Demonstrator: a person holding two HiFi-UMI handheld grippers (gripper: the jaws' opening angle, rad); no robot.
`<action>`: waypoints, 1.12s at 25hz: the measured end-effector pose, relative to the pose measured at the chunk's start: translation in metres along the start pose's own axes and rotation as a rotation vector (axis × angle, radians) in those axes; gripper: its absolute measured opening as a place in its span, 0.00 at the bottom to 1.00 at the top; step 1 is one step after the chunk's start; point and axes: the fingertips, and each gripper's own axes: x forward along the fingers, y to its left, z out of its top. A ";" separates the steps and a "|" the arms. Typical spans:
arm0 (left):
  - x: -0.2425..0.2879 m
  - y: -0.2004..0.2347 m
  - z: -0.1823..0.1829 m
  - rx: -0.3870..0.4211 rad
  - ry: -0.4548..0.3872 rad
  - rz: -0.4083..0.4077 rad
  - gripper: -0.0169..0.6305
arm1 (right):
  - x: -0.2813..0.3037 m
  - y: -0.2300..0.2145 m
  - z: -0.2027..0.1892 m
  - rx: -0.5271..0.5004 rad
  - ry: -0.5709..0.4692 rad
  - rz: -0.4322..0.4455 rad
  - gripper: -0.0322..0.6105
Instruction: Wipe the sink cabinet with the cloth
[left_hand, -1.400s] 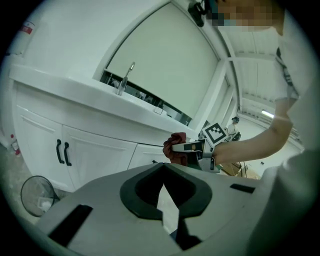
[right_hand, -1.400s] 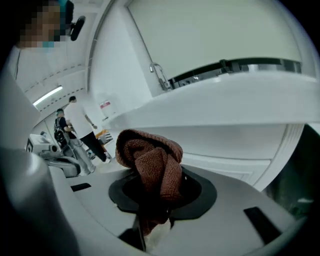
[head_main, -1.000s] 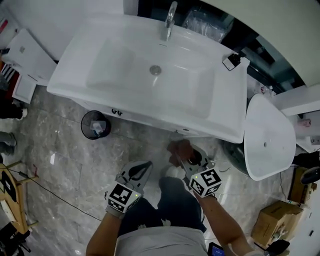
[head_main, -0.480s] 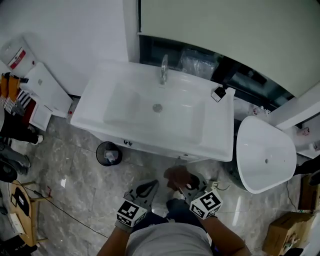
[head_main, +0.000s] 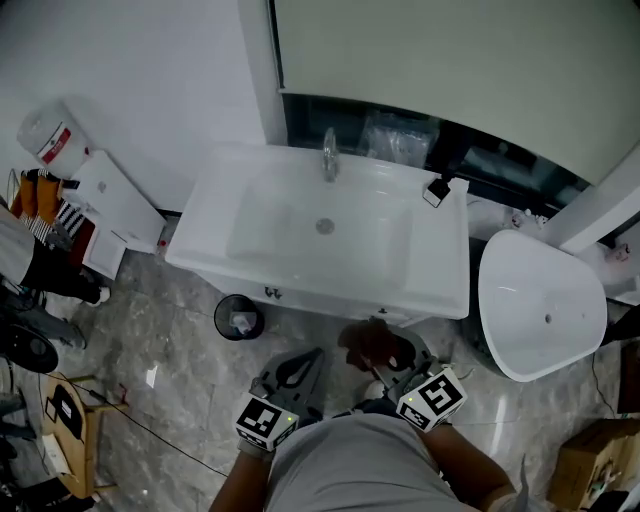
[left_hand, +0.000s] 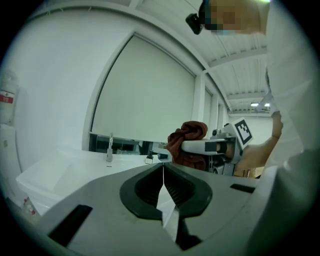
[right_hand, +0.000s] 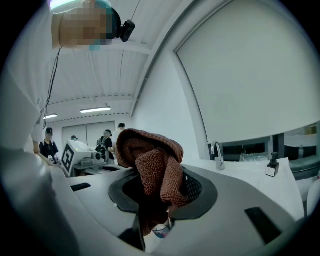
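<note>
A white sink cabinet (head_main: 330, 250) with a chrome tap (head_main: 328, 152) stands against the wall in the head view. My right gripper (head_main: 385, 358) is shut on a bunched brown cloth (head_main: 365, 345), held in front of the cabinet's lower right edge, apart from it. In the right gripper view the cloth (right_hand: 155, 165) fills the jaws. My left gripper (head_main: 298, 372) is beside it on the left, jaws closed with nothing between them. The left gripper view shows the cloth (left_hand: 187, 142) and the sink cabinet's top (left_hand: 65, 165).
A small black bin (head_main: 238, 318) sits on the marble floor left of the cabinet. A second white basin (head_main: 545, 300) stands at the right, a cardboard box (head_main: 595, 460) at the lower right. White boards (head_main: 110, 210) lean at the left wall. People stand far behind.
The head view has pulled back and tilted up, so the sink looks smaller and more wall shows. Both grippers sit lower in the frame; the cloth stays in the right gripper.
</note>
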 end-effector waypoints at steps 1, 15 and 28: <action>-0.001 -0.001 0.004 0.003 -0.004 0.002 0.04 | 0.000 0.001 0.004 -0.001 -0.007 0.005 0.23; -0.006 0.005 0.031 0.005 -0.052 0.016 0.04 | 0.006 0.005 0.021 -0.037 -0.034 0.016 0.23; -0.011 0.011 0.041 0.010 -0.076 0.015 0.04 | 0.006 0.008 0.021 -0.026 -0.047 -0.002 0.23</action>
